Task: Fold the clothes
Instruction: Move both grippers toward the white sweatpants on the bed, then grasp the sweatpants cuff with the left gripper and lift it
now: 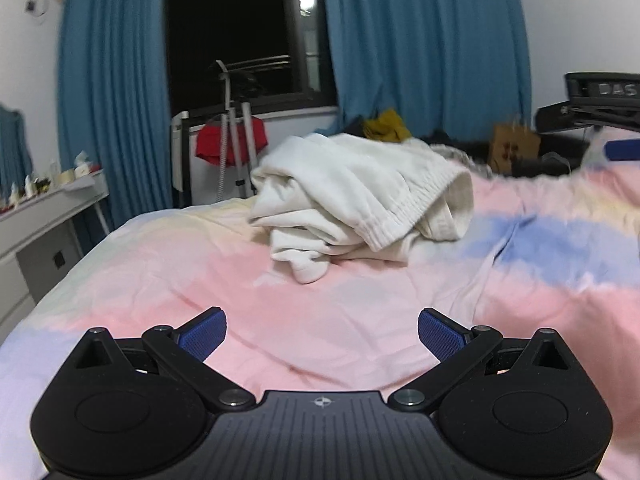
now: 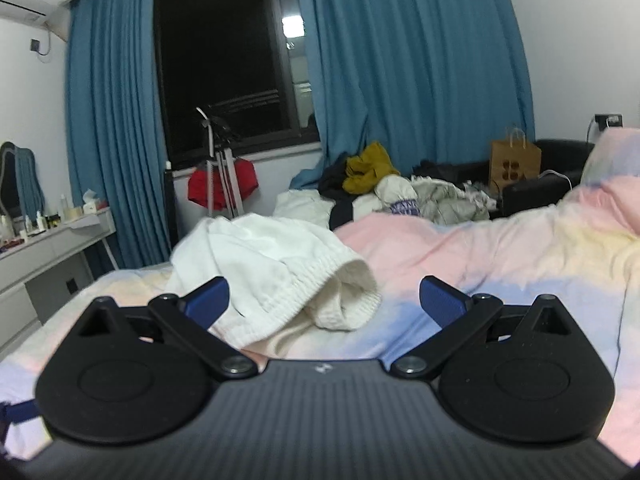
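Observation:
A crumpled white garment (image 1: 352,196) with a ribbed elastic waistband lies heaped in the middle of a bed with a pink, blue and yellow sheet (image 1: 160,280). My left gripper (image 1: 322,334) is open, hovering over bare sheet a short way in front of the heap. In the right wrist view the same white garment (image 2: 280,272) lies just ahead; my right gripper (image 2: 324,302) is open, its left blue pad (image 2: 210,300) over the cloth's near edge, nothing held. The right gripper (image 1: 600,116) also shows at the far right edge of the left wrist view.
A pile of other clothes (image 2: 400,192) sits at the bed's far side, with a brown paper bag (image 2: 516,164) and dark chair beyond. A white desk (image 2: 52,248) with bottles stands left. Blue curtains (image 2: 400,60) frame a dark window; a red item (image 2: 224,186) hangs on a rack.

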`<state>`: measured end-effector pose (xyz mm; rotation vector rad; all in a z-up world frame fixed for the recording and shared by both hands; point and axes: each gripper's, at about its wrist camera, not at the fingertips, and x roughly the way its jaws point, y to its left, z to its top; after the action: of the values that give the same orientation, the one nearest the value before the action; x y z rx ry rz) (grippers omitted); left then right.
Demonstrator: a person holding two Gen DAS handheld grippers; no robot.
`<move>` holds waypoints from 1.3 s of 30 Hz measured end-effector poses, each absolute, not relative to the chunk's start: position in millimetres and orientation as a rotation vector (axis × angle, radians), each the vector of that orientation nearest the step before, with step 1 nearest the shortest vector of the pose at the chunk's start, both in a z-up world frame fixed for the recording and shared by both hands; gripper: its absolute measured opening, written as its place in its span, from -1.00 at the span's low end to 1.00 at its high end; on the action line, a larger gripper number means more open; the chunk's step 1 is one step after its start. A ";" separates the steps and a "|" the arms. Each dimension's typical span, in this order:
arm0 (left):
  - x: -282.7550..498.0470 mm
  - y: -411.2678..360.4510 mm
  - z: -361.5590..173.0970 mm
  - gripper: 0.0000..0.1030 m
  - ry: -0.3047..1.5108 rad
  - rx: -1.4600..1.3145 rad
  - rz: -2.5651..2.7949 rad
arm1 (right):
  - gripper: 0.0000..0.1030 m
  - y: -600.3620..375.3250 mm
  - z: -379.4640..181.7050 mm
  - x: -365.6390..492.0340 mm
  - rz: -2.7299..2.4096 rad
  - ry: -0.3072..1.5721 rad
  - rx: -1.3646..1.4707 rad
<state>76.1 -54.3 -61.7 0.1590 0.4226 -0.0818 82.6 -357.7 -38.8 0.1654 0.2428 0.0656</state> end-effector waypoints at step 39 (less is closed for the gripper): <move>260.3 -138.5 -71.2 -0.69 0.343 0.445 0.023 | 1.00 -401.3 -95.0 121.9 0.048 0.377 0.412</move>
<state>260.3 -138.5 -71.2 0.4451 0.3428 0.0230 121.9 -401.3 -95.0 0.4118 0.3766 0.0481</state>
